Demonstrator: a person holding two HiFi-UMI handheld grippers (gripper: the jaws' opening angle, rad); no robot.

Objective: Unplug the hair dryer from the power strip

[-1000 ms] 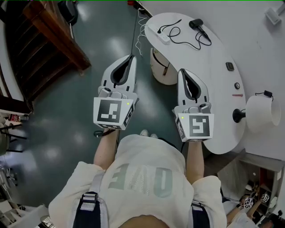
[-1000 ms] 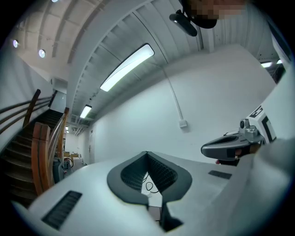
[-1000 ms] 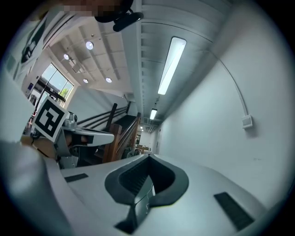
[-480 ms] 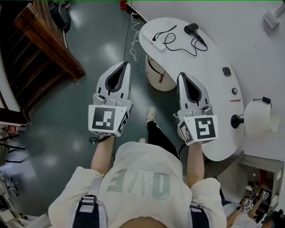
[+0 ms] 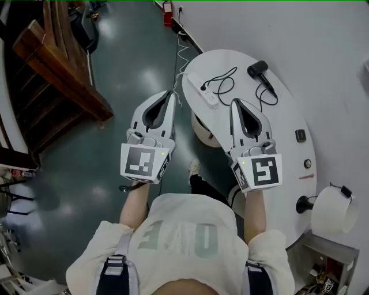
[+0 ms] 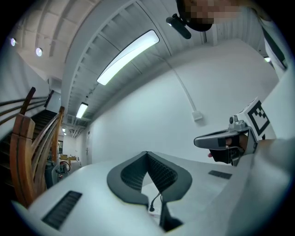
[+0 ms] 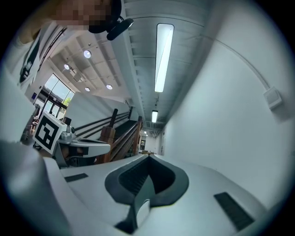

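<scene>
A white power strip (image 5: 203, 90) lies near the left end of the curved white table (image 5: 282, 173). A black cord (image 5: 223, 80) loops from a plug on it to the black hair dryer (image 5: 260, 72) further right on the tabletop. My left gripper (image 5: 171, 93) is shut and empty, its tip just short of the table's left edge beside the strip. My right gripper (image 5: 234, 102) is also shut and empty, over the table's near edge below the cord. In the left gripper view the strip with a black plug (image 6: 154, 209) shows below the shut jaws (image 6: 147, 154).
A wooden staircase (image 5: 57, 75) runs along the left over a dark green floor. A red fire extinguisher (image 5: 168, 12) stands by the far wall. On the table's right part sit small black items (image 5: 300, 135) and a paper roll on a stand (image 5: 331, 210). A white pedestal (image 5: 202, 129) is under the table.
Both grippers have travelled forward with the person toward the table's end; the power strip and hair dryer now lie much closer to the fingertips. Both stayed shut.
</scene>
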